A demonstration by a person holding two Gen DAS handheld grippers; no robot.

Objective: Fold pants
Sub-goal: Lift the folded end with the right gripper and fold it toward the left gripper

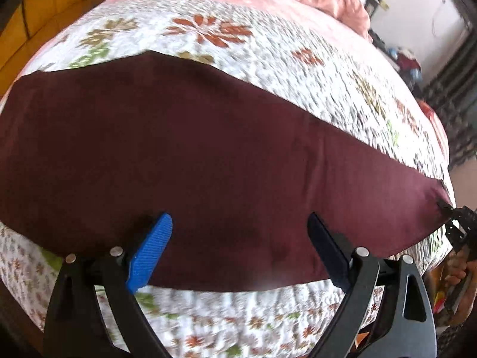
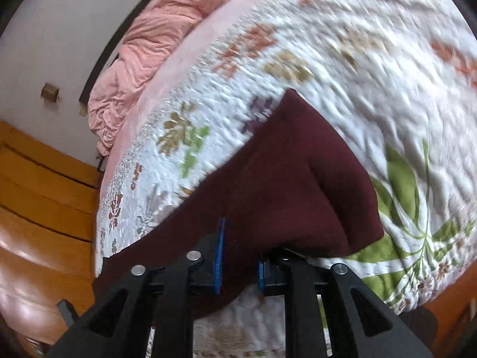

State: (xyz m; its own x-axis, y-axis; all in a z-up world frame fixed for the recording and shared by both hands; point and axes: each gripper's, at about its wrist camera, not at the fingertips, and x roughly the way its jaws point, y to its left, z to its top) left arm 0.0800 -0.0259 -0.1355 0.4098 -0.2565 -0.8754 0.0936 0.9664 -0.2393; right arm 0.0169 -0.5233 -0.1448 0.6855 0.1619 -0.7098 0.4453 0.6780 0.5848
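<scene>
- We see the maroon pants [image 1: 190,155] spread flat as a long dark band across the floral quilt [image 1: 268,59] on the bed, running in the left wrist view from about nine o'clock to about four o'clock.
- Our left gripper [image 1: 240,232] hangs over the near edge of the pants with its jaws spread wide; the blue pad [image 1: 150,253] sits at about seven o'clock and the dark pad [image 1: 328,247] at about five o'clock, with cloth showing between them but neither pad pressing on it.
- At about four o'clock in that same view, the far end of the pants comes to a pulled point where the tip of our right gripper [image 1: 447,208] meets it.
- In the right wrist view, our right gripper [image 2: 238,262] stands narrow at six o'clock, its blue pads [image 2: 219,256] closed on a bunched corner of the pants [image 2: 283,179].
- From that grip the cloth rises in a folded peak toward twelve o'clock and trails off toward eight o'clock along the bed's edge.
- A crumpled pink blanket [image 2: 143,59] lies at about ten o'clock in the right wrist view, well apart from the pants.
- An orange wooden floor [image 2: 38,197] shows at nine o'clock there.
</scene>
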